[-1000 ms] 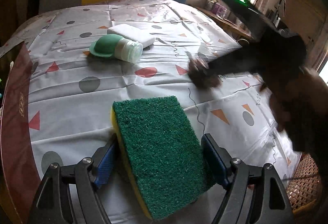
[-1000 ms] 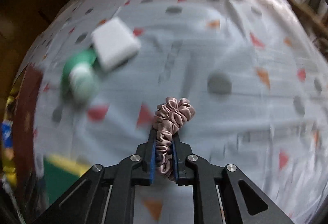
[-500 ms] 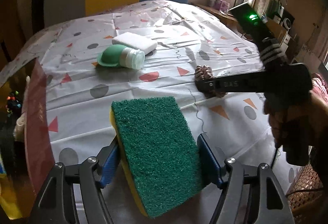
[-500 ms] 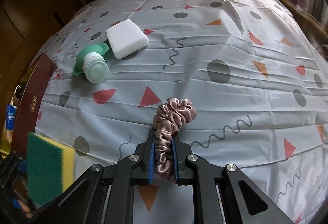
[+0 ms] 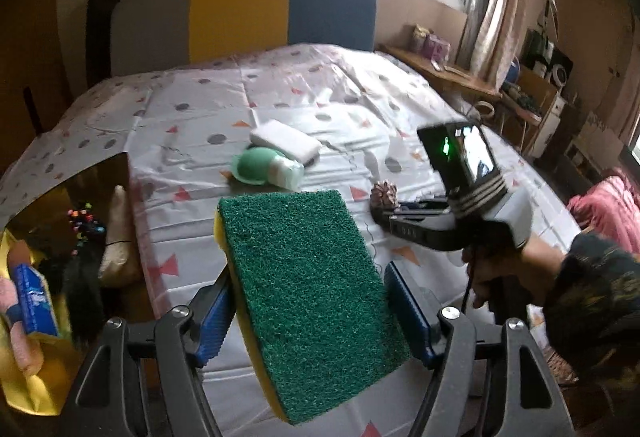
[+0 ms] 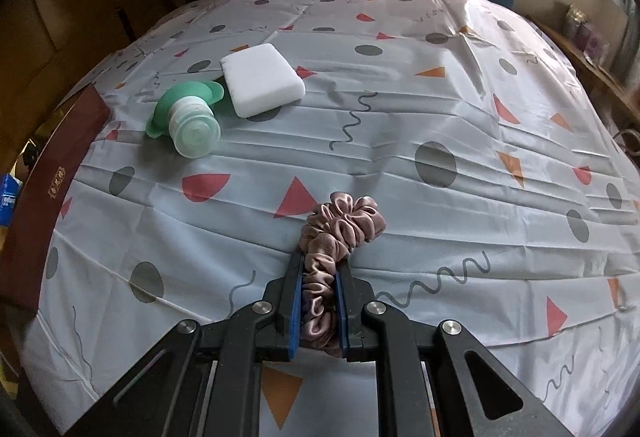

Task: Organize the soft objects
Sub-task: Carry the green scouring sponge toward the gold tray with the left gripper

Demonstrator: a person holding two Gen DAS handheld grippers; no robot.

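Note:
A green scouring sponge with a yellow underside (image 5: 296, 245) hangs tilted above the table's near edge, and my left gripper (image 5: 310, 301) is shut on its two long sides. A dusty-pink satin scrunchie (image 6: 344, 221) is pinched by my right gripper (image 6: 320, 265), which is shut on it just over the patterned tablecloth (image 6: 440, 97). In the left wrist view, that right gripper (image 5: 384, 215) and scrunchie (image 5: 384, 193) sit right of the sponge, held by a hand (image 5: 492, 269). A white foam block (image 6: 260, 83) and a green squeeze bottle (image 6: 188, 117) lie side by side on the far left.
An open dark-red box (image 5: 80, 205) holding several soft items stands off the table's left edge; its maroon flap (image 6: 56, 173) shows in the right wrist view. A yellow and blue chair back (image 5: 280, 13) stands behind the table. A wooden shelf (image 5: 460, 77) runs along the right.
My left gripper closed on the green sponge and lifted it off the cloth. The right gripper, still holding the scrunchie, shifted a little across the table.

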